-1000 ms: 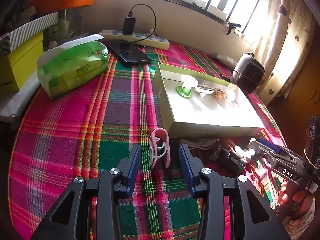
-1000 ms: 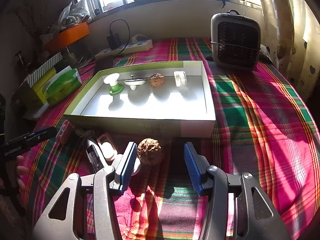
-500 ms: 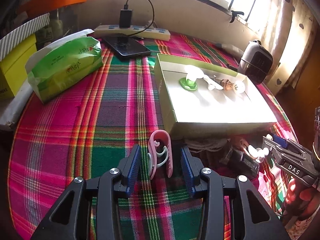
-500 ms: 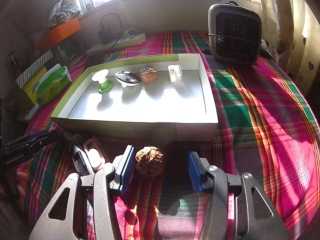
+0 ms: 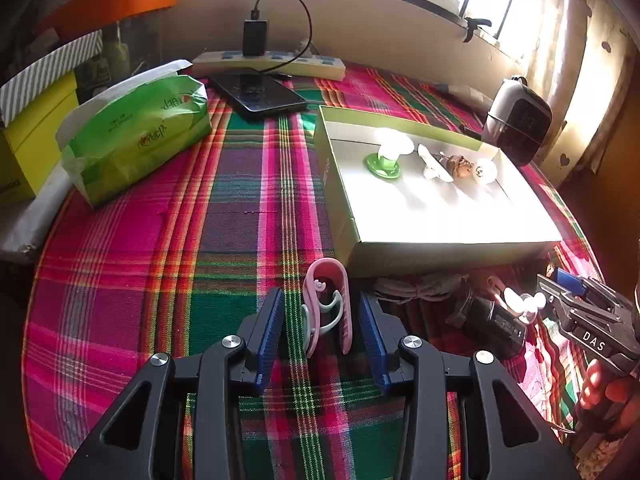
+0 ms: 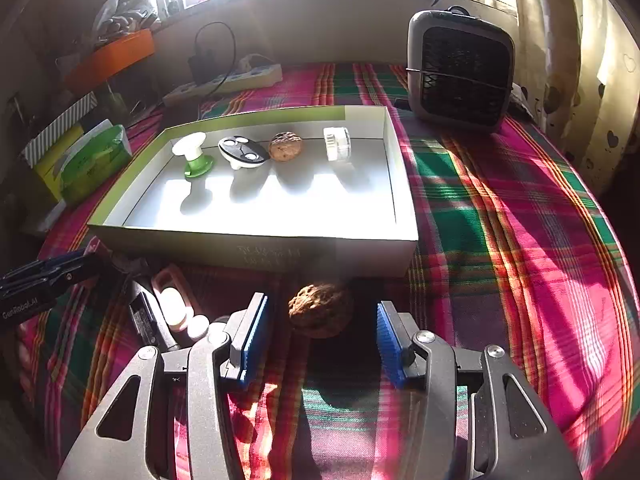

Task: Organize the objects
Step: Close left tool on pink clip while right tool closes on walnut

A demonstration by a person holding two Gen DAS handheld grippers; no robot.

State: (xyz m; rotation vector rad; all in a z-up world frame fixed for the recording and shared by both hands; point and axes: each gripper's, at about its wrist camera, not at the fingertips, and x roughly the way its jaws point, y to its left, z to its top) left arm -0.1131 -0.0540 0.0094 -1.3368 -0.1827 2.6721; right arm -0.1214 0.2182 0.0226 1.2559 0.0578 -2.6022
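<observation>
A plaid cloth (image 5: 240, 208) covers the surface. A pink clip (image 5: 326, 304) lies between the left tongs (image 5: 323, 334), a walnut (image 6: 320, 310) between the right tongs (image 6: 320, 346), a shallow box (image 6: 256, 246) just beyond.

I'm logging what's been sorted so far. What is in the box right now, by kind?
In the box:
Walnut: 1
Green-and-white knob: 1
Black-and-white oval piece: 1
White ribbed disc: 1
Total: 4
</observation>
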